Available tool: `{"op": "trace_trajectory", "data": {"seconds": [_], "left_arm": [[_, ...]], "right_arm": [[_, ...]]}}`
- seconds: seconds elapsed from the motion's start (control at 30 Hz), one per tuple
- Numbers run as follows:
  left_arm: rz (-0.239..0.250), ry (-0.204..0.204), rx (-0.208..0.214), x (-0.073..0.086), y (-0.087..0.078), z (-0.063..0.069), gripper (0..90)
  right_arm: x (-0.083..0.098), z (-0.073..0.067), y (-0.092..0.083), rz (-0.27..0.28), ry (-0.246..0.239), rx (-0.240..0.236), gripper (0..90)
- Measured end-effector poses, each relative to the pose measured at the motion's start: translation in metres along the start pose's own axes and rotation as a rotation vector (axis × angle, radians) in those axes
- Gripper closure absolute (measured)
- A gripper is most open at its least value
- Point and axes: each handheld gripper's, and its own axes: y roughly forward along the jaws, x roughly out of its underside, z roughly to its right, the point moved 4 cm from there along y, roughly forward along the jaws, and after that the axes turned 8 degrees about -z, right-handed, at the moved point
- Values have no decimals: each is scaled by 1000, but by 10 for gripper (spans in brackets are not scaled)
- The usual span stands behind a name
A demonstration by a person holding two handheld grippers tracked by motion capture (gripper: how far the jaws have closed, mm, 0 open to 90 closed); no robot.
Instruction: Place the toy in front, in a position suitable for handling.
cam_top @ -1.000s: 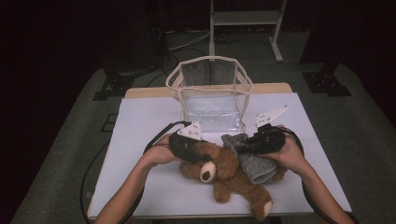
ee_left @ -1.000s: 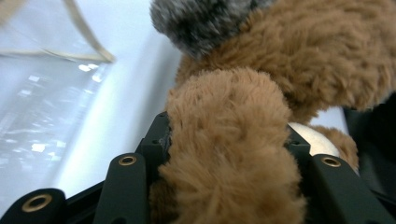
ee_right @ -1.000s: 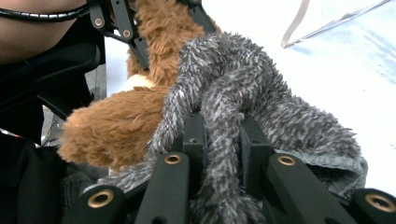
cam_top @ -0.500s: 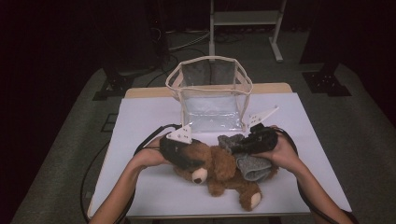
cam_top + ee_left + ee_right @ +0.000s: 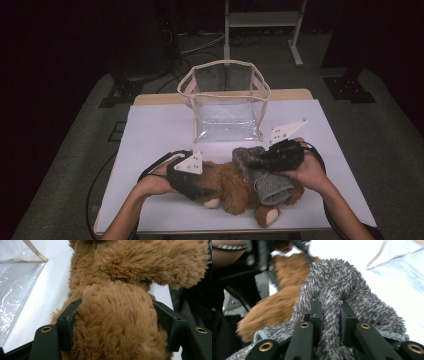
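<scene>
High view first, from the left: our left gripper lies at the head end of the bear, which rests on its side on the white table, near the front edge; in the left gripper view the brown fur bulges between the jaws, which have just been closing a little, and both pads touch it, so we read them as clamped on a thick part of the bear; which part we cannot tell, since the fur hides it. Further right, our right gripper has its jaws together on a fold of the grey cloth draped over the bear's body; the right gripper view shows the fuzzy fabric pinched tight between the pads. Behind both stands the clear bag, upright and open at the top, apart from the bear.

We judge the step to be fitting the cloth on the bear, one hand steadying while the other pulls; next we would draw the fold along the body without losing the pinch. The bear's face sits behind the left gripper; the cloth's full shape is hard to make out.
</scene>
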Motion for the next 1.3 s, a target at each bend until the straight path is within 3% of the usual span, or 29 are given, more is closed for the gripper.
{"op": "trace_trajectory", "data": {"seconds": [0.07,0.1,0.27,0.53,0.63,0.67,0.7,0.8,0.83,1.03,1.23,1.3], "left_arm": [[11,-12,1,1,0,0,282],[15,-26,0,1,0,-2,232],[14,-59,-2,-2,1,-6,102],[-95,-49,-25,-10,32,-10,35],[-120,-31,-32,-11,35,-12,65],[-128,-25,-40,-12,34,-12,133],[-131,-16,-62,-13,29,-14,297],[-101,-18,-89,-14,26,-18,393],[-78,-37,-107,-13,25,-24,419],[-36,-74,-142,-17,21,-40,416],[-12,-78,-247,-22,9,-63,413],[-7,-93,-244,-19,10,-64,407]], "right_arm": [[1,4,9,-32,11,-12,755],[6,1,21,-53,13,-33,756],[16,-7,25,-27,13,-49,759],[18,-7,25,-21,15,-48,758],[19,-3,26,-13,28,-57,757],[19,-1,26,-9,33,-60,757],[19,4,26,0,47,-61,756],[18,9,24,11,62,-59,754],[16,15,21,21,74,-55,753],[1,30,16,6,79,-25,753],[-20,45,14,-4,68,-21,753],[-24,47,17,-10,64,-27,753]]}}
